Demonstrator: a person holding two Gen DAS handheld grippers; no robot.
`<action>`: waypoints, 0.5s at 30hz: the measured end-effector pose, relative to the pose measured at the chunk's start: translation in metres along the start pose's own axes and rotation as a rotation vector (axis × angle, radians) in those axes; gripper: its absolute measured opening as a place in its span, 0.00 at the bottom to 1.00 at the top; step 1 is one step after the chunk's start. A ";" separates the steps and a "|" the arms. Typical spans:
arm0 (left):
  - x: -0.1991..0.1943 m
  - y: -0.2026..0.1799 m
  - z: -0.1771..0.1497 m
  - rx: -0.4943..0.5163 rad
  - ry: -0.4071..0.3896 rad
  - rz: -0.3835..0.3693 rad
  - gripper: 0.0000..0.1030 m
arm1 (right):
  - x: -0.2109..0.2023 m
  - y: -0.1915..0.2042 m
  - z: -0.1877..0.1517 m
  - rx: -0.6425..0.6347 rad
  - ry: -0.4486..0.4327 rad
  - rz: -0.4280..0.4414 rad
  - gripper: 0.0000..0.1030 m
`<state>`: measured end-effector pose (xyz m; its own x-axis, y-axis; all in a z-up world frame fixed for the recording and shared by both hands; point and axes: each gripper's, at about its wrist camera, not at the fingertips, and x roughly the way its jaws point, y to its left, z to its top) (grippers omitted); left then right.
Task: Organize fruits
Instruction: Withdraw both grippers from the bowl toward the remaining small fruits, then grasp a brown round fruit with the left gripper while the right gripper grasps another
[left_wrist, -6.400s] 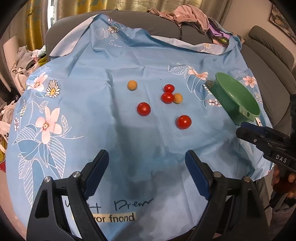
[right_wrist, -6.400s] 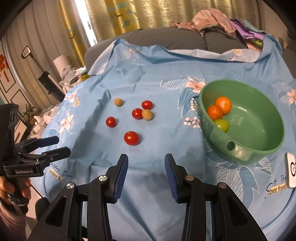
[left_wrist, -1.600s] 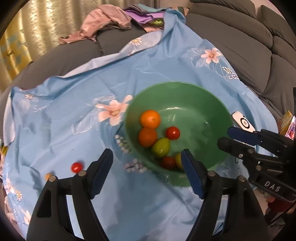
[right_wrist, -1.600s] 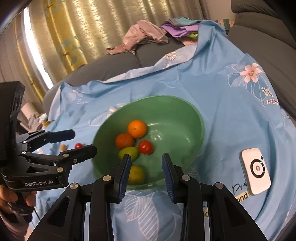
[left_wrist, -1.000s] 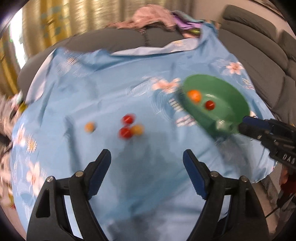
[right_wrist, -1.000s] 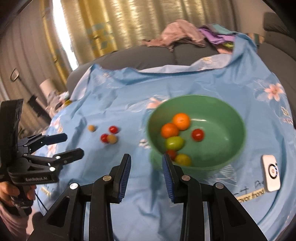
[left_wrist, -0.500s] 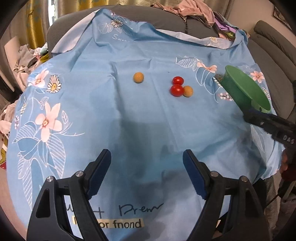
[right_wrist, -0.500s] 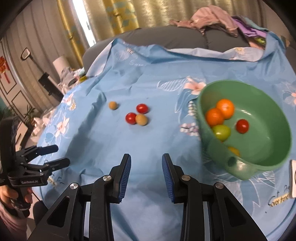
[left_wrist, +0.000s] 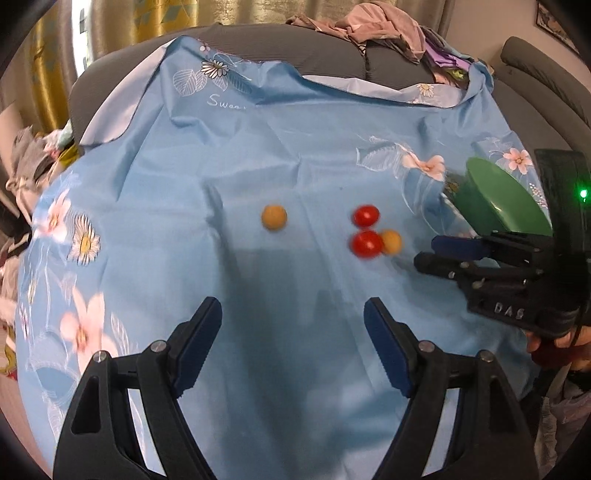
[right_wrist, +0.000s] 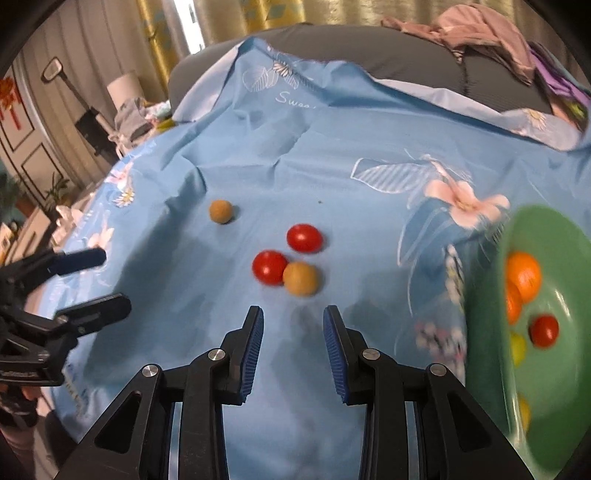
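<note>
Two red tomatoes (right_wrist: 304, 238) (right_wrist: 269, 267) and a tan round fruit (right_wrist: 301, 278) lie clustered on the blue floral cloth (right_wrist: 332, 166). Another tan fruit (right_wrist: 221, 211) sits alone to their left. My right gripper (right_wrist: 293, 317) hovers just short of the cluster, its jaws narrowly apart with nothing between them. My left gripper (left_wrist: 291, 310) is wide open and empty, nearer than the lone tan fruit (left_wrist: 274, 217) and the cluster (left_wrist: 366, 243). The green bowl (right_wrist: 480, 350) at the right holds oranges (right_wrist: 524, 275), a tomato (right_wrist: 543, 330) and yellow fruit.
A grey sofa (left_wrist: 332, 48) with piled clothes (left_wrist: 380, 22) stands behind the cloth. In the left wrist view the right gripper (left_wrist: 428, 254) reaches in from the right, in front of the bowl (left_wrist: 495, 199). The left gripper (right_wrist: 110, 278) shows at the left edge of the right wrist view.
Both grippers have come lower and closer to the loose fruits. In the right wrist view the bowl has slid to the right edge. Neither gripper's gap has changed.
</note>
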<state>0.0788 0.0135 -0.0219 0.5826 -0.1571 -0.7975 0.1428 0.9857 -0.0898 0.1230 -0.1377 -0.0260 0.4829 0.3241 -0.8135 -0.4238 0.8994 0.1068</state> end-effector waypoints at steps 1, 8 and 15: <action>0.006 0.002 0.007 0.007 0.008 0.008 0.76 | 0.005 0.000 0.003 -0.005 0.010 -0.003 0.34; 0.030 0.011 0.034 0.029 0.025 0.024 0.76 | 0.032 -0.003 0.018 -0.034 0.069 -0.017 0.34; 0.060 0.010 0.047 0.041 0.079 0.012 0.65 | 0.040 -0.005 0.017 -0.053 0.082 0.006 0.28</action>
<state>0.1532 0.0114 -0.0428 0.5201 -0.1385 -0.8428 0.1695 0.9839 -0.0571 0.1579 -0.1239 -0.0495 0.4167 0.3022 -0.8573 -0.4678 0.8800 0.0828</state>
